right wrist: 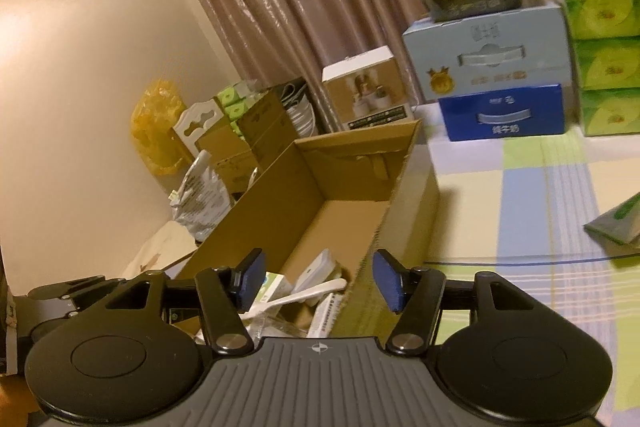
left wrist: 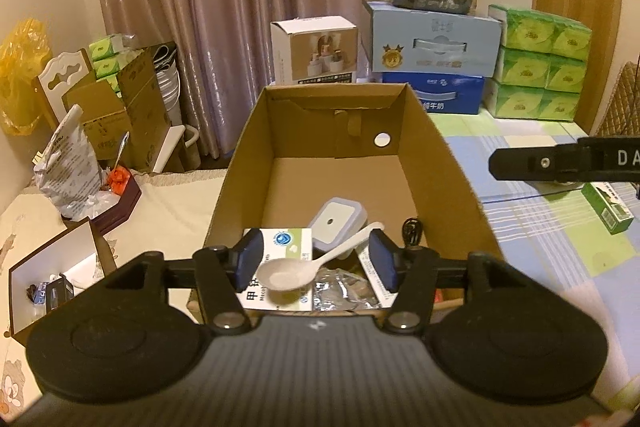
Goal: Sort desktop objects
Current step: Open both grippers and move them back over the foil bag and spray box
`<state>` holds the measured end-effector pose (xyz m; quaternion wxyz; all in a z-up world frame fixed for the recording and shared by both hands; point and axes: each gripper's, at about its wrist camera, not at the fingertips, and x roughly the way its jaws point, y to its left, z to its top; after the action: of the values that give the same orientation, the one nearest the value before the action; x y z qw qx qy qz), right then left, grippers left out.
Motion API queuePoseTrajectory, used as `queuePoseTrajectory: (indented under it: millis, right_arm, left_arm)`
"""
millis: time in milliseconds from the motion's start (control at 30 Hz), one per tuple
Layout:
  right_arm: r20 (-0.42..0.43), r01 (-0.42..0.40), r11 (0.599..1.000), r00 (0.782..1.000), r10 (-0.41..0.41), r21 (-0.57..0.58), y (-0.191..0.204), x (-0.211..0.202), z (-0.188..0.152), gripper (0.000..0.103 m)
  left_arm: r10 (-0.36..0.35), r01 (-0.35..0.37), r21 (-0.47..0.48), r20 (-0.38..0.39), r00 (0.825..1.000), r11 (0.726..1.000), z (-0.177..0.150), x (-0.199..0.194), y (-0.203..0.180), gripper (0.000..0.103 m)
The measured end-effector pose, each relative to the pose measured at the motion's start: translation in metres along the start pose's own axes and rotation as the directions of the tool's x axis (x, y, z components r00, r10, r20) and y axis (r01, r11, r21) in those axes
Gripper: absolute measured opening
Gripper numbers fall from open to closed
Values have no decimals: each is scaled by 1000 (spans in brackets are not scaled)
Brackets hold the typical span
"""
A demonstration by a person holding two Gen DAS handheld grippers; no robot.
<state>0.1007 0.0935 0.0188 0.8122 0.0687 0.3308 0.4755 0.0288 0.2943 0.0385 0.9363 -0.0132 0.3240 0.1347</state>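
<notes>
An open cardboard box [left wrist: 448,163] stands on the table in front of me. Inside lie a white plastic spoon [left wrist: 304,267], a small white-lidded container [left wrist: 338,223], a white and green medicine box [left wrist: 280,259], a foil packet [left wrist: 340,287] and a black cable [left wrist: 412,231]. My left gripper [left wrist: 316,261] is open above the box's near end, with the spoon lying below between its fingers. My right gripper [right wrist: 316,281] is open and empty over the box's [right wrist: 360,155] near right wall; the spoon [right wrist: 308,295] shows below it. The right gripper's arm also shows in the left wrist view [left wrist: 560,163].
A green carton [left wrist: 606,203] lies on the checked cloth right of the box; it also shows in the right wrist view [right wrist: 616,223]. Stacked milk cases [left wrist: 432,43], green tissue packs [left wrist: 540,63] and a white box [left wrist: 316,47] stand behind. Clutter and cartons [left wrist: 120,115] sit at left.
</notes>
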Motion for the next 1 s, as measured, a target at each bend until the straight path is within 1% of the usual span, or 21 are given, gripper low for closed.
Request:
queuePoseTrajectory:
  millis: [133, 233, 300, 500, 567, 667, 767, 867, 900, 1000]
  right_arm:
    - [17, 22, 1000, 1000, -22, 4, -7, -21, 0, 64]
    - [30, 44, 999, 999, -44, 10, -14, -38, 0, 69]
    - [39, 59, 998, 997, -60, 14, -20, -49, 0, 75]
    - [53, 134, 990, 989, -136, 47, -47, -83, -12, 91]
    - [51, 165, 984, 984, -168, 61, -57, -94, -18, 93]
    - [48, 206, 975, 976, -211, 85, -73, -111, -25, 97]
    - [56, 248, 963, 965, -255, 105, -87, -128, -29, 101]
    - [61, 283, 953, 955, -291, 113, -101, -141, -30, 101]
    - [62, 293, 949, 952, -301, 114, -106, -145, -31, 101]
    - [67, 328, 936, 939, -338, 125, -120, -160, -32, 101]
  left_arm:
    - [-8, 8, 14, 17, 1000, 1000, 3, -11, -9, 63]
    - [-17, 16, 22, 29, 999, 1000, 6, -17, -18, 71]
    - [-26, 25, 26, 38, 999, 999, 7, -22, -24, 78]
    - [-65, 63, 34, 60, 996, 997, 10, -32, -44, 86]
    - [-83, 80, 39, 63, 995, 996, 11, -34, -52, 88]
    - [-105, 101, 59, 66, 992, 993, 12, -35, -66, 95]
    - [-129, 124, 72, 67, 989, 990, 15, -35, -81, 98]
    - [-157, 152, 84, 68, 985, 985, 17, -34, -97, 100]
    - [-165, 159, 90, 68, 984, 983, 18, -33, -103, 102]
    - [-192, 183, 121, 68, 979, 976, 21, -30, -122, 102]
